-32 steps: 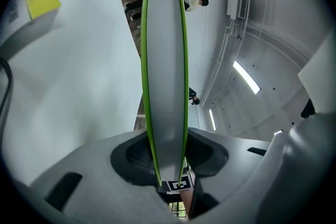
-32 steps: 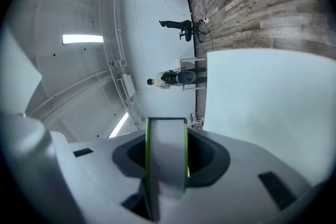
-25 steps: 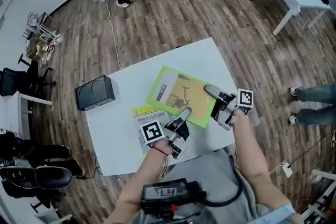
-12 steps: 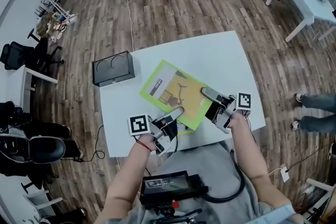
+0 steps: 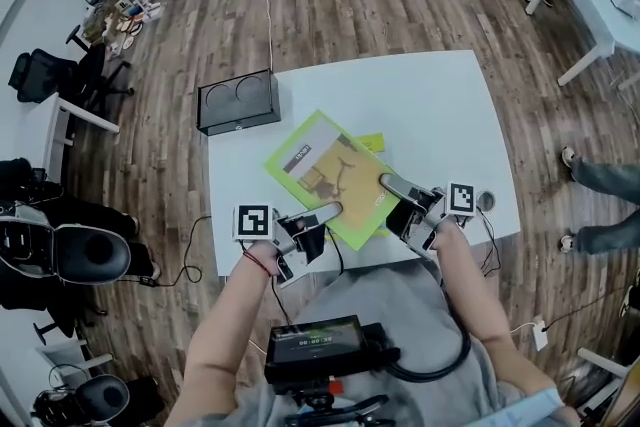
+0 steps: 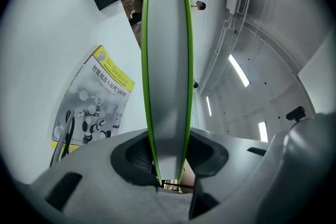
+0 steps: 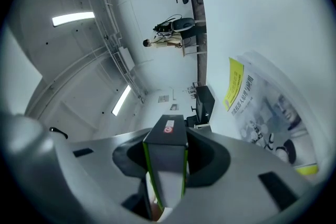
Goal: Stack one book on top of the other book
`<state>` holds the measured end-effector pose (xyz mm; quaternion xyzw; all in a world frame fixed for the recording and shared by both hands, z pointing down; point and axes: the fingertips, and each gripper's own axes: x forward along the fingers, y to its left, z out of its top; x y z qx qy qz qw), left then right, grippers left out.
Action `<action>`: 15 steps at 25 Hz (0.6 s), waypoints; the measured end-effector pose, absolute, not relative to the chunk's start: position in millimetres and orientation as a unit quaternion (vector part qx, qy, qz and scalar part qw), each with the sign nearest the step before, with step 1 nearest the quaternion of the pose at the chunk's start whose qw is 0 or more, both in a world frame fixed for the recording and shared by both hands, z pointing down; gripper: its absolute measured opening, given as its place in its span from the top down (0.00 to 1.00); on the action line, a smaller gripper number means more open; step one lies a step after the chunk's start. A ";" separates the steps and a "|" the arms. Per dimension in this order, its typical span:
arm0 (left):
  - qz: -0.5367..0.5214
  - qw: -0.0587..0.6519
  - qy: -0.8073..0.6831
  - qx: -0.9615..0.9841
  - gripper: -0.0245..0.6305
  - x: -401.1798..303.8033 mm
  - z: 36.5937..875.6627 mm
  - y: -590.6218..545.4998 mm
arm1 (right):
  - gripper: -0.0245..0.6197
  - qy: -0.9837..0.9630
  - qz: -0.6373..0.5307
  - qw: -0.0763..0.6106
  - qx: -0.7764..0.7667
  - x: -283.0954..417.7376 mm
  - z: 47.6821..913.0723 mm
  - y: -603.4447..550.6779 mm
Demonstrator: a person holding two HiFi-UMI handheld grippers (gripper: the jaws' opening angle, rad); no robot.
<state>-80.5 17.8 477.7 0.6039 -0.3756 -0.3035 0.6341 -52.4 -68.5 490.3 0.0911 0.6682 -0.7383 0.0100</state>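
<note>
**Both grippers clamped on the green book, second book beneath it**

I read the left gripper [image 5: 322,214] as clenched. In its own view the green book [image 5: 325,165] stands edge-on between the two jaws, green covers either side of pale pages, and both jaws sit against it. The right gripper [image 5: 395,190] is likewise closed on the same book, and its view shows the dark spine end wedged between the jaws. Each gripper has the edge nearest me, the left at the near-left corner and the right at the near-right one.

From the head view, the book reaches out ahead of both sets of jaw tips, over the white table [image 5: 420,95]. The second book [image 5: 372,143] lies on the table under it. Only a yellow strip shows, just ahead of the right gripper's tips. In the left gripper view its cover, with a yellow band and a robot picture, lies flat on the table to one side of the jaws. I cannot tell whether the two books touch.

A black box [image 5: 238,101] sits on the table well ahead of the left gripper, apart from both books
</note>
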 end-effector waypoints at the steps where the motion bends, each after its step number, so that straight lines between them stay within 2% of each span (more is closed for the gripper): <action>1: -0.300 0.636 -0.375 0.604 0.73 -83.0 479.1 21.8 | 0.73 0.669 -0.738 0.007 0.092 -54.2 490.8 -64.7; 13: -0.261 0.642 -0.273 0.668 0.73 -85.4 477.4 42.3 | 0.73 0.705 -0.679 -0.034 0.201 -51.7 474.9 -23.8; 15: -0.259 0.640 -0.254 0.677 0.73 -85.9 476.6 42.0 | 0.66 0.718 -0.661 -0.054 0.212 -50.7 474.2 -19.5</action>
